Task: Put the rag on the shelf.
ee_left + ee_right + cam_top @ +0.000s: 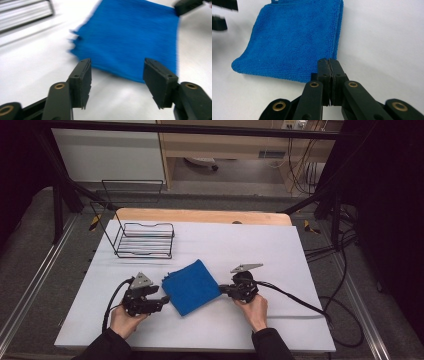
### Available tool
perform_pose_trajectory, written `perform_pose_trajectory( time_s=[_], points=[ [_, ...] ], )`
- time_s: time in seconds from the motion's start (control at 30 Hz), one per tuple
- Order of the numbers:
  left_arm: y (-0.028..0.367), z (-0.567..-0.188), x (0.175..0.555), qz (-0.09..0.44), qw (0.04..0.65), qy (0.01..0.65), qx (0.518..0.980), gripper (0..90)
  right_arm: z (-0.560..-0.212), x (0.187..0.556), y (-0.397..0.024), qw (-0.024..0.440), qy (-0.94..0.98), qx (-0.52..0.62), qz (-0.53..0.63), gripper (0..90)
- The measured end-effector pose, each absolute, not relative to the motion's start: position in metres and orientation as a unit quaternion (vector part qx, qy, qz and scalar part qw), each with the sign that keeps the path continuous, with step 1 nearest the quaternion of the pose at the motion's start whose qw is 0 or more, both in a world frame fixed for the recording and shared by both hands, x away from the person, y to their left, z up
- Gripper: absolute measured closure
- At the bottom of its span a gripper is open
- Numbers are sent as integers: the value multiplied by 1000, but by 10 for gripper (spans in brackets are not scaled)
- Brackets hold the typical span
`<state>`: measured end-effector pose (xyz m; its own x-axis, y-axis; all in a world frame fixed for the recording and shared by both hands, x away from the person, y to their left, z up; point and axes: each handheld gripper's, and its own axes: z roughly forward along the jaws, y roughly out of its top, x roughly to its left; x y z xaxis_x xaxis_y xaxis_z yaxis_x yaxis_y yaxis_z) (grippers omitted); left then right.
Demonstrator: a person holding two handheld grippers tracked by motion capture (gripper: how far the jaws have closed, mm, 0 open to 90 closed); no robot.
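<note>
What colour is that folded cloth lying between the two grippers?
The folded cloth is plain bright blue, with no pattern. It shows best in the right gripper view.

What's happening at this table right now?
A person is working on a folded blue microfibre cloth that lies on the white table, holding a tool in each hand. The right tool is shut at the cloth's near corner; whether it pinches any fabric is unclear. The left tool stands open just short of the cloth's opposite edge, with nothing between its jaws. A black wire basket sits further back on the left.
</note>
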<state>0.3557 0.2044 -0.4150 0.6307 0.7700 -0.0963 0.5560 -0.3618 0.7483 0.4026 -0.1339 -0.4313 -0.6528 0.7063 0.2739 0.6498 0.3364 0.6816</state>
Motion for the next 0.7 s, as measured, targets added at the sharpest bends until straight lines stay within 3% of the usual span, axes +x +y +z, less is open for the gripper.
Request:
perform_pose_trajectory(
  time_s=[0.27, 0.5, 0.7],
  points=[
    [195, -413, 375, 142, 372, 405, 823, 417, -425, 402, -148, 46, 835, 411, 362, 892],
    [169, -417, 395, 120, 355, 391, 841, 554, -431, 404, -166, 65, 831, 417, 363, 877],
    [158, -428, 400, 106, 345, 395, 845, 624, -437, 402, -165, 90, 830, 411, 366, 761]
  ],
)
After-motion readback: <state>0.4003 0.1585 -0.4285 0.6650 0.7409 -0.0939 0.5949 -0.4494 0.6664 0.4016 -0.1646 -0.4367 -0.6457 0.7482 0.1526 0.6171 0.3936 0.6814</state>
